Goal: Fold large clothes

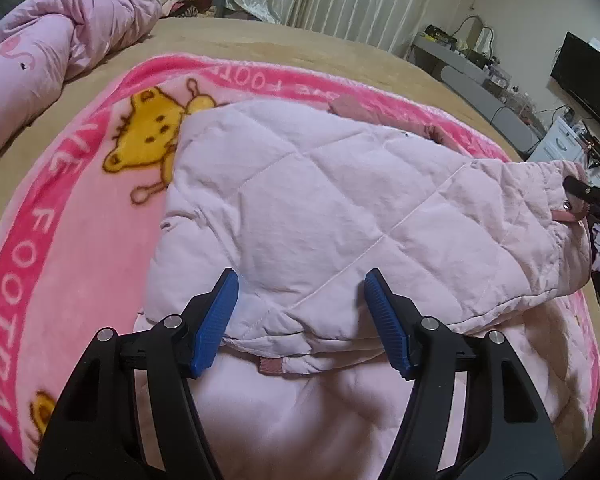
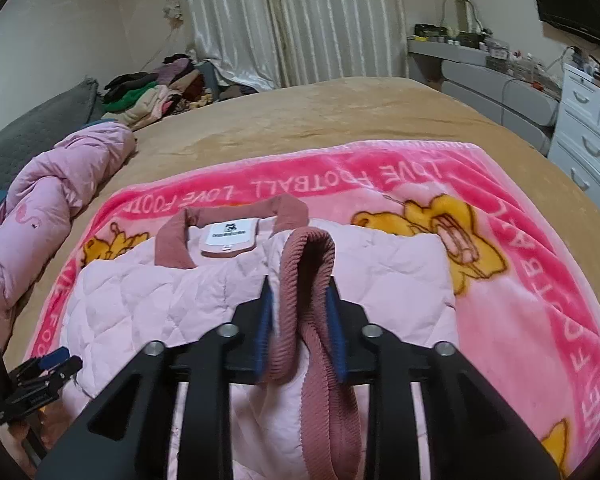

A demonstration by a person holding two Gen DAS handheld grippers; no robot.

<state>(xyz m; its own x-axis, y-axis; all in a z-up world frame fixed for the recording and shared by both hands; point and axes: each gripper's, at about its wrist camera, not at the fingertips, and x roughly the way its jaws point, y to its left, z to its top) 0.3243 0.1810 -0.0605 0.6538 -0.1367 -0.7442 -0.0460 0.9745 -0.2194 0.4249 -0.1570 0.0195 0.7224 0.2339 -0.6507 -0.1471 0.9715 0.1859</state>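
A wide bed (image 2: 340, 108) under a tan cover fills the room, curtains (image 2: 300, 20) hanging at its far end. Spread on it, a bright pink fleece blanket (image 2: 520, 280) with yellow bears and LOVE FOOTBALL lettering. On the far left, a bunched pink duvet (image 1: 60, 40), and beyond it a heap of clothes (image 2: 152, 96). In the middle of the blanket lies the pale pink quilted jacket (image 1: 300, 200), folded over on itself, collar and white label toward the far side. Down to the tools now: the left gripper (image 1: 300, 300) sits low at the jacket's near edge, blue pads apart, a bulge of quilted fabric between them, and I can't tell whether they press it. The right gripper (image 2: 300, 312) has its jaws parted with the ribbed rose cuff (image 2: 308, 272) standing up between them; the fabric looks loose in the gap.
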